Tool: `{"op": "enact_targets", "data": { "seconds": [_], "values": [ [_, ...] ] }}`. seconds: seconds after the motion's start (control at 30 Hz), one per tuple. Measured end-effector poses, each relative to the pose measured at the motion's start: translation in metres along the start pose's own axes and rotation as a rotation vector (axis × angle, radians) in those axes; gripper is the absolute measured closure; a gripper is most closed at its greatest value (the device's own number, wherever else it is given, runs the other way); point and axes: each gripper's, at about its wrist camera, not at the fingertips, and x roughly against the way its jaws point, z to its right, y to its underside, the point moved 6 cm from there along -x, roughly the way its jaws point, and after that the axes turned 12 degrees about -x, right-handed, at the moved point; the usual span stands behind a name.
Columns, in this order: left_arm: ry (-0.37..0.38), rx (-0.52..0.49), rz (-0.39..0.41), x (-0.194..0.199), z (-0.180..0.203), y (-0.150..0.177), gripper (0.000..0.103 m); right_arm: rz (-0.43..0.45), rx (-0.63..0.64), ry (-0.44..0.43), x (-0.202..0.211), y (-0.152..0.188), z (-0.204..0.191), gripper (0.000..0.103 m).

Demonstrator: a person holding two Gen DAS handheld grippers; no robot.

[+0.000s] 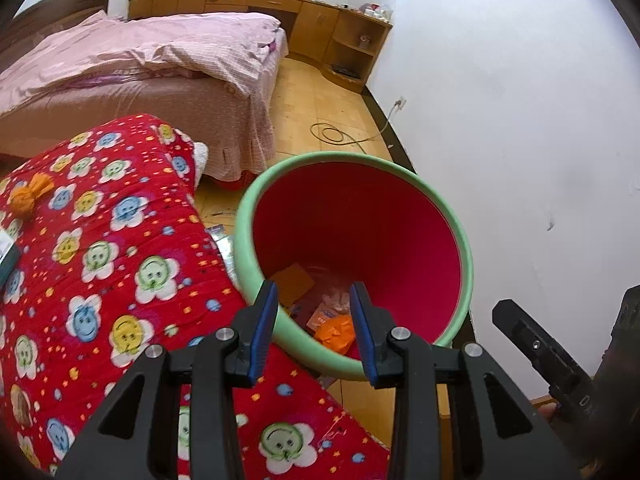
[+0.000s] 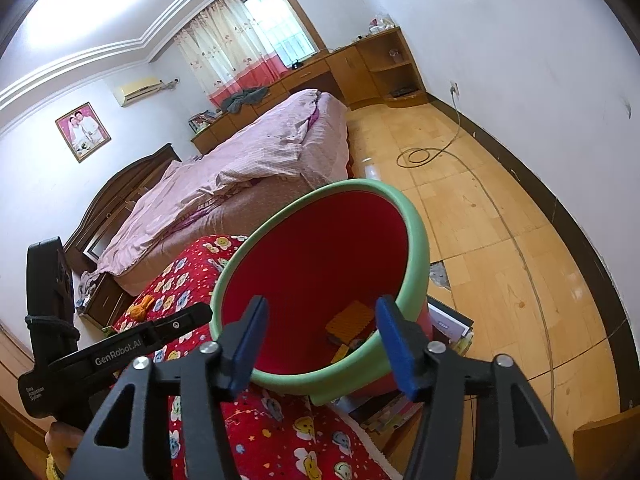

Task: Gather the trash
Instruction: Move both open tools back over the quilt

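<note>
Both grippers hang over the mouth of the round plastic bin with the pale green rim and red inside [image 1: 400,240], which stands on the floor just past the edge of the red fleece blanket printed with smiling flowers [image 1: 120,260]. The left gripper [image 1: 314,320] has its blue-padded jaws parted with nothing between them, and straight below and ahead of it, on the bin's bottom, lie crumpled orange wrappers and paper scraps [image 1: 334,330]. The right gripper [image 2: 322,340] stands wider apart, also empty, with a ridged orange piece [image 2: 352,320] in the bin just beyond its tips. This looks like the drop step, with both loads in the bin. One piece is left out: a knotted orange cloth bundle [image 1: 28,198] lies on the blanket, well off to the left gripper's left and behind its reach. The next move probably calls for swinging that gripper back over the blanket, lowering around the bundle and closing.
</note>
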Motion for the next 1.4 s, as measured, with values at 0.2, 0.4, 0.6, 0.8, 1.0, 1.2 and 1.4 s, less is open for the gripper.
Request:
{"op": "enact_targets", "data": {
  "seconds": [0.2, 0.4, 0.6, 0.8, 1.0, 1.2, 1.4],
  "values": [
    [-0.063, 0.069, 0.002, 0.016, -0.023, 0.009, 0.055, -0.013, 0.007, 0.005, 0.001, 0.003, -0.008, 0.031],
    [-0.134, 0.132, 0.002, 0.036, -0.052, 0.022, 0.055, -0.059, 0.036, -0.006, -0.005, 0.013, -0.022, 0.029],
    [-0.187, 0.182, 0.004, 0.06, -0.081, 0.037, 0.055, -0.076, 0.076, -0.021, -0.009, 0.021, -0.04, 0.024],
    [-0.232, 0.236, 0.017, 0.084, -0.113, 0.051, 0.055, -0.113, 0.12, -0.036, -0.017, 0.034, -0.066, 0.024],
    [-0.274, 0.287, 0.038, 0.107, -0.144, 0.062, 0.055, -0.148, 0.167, -0.06, -0.027, 0.048, -0.097, 0.023],
    [-0.343, 0.319, 0.061, 0.134, -0.18, 0.069, 0.055, -0.17, 0.231, -0.085, -0.037, 0.06, -0.135, 0.022],
    [-0.413, 0.345, 0.086, 0.158, -0.22, 0.074, 0.055, -0.202, 0.251, -0.098, -0.054, 0.072, -0.169, 0.021]
  ]
}}
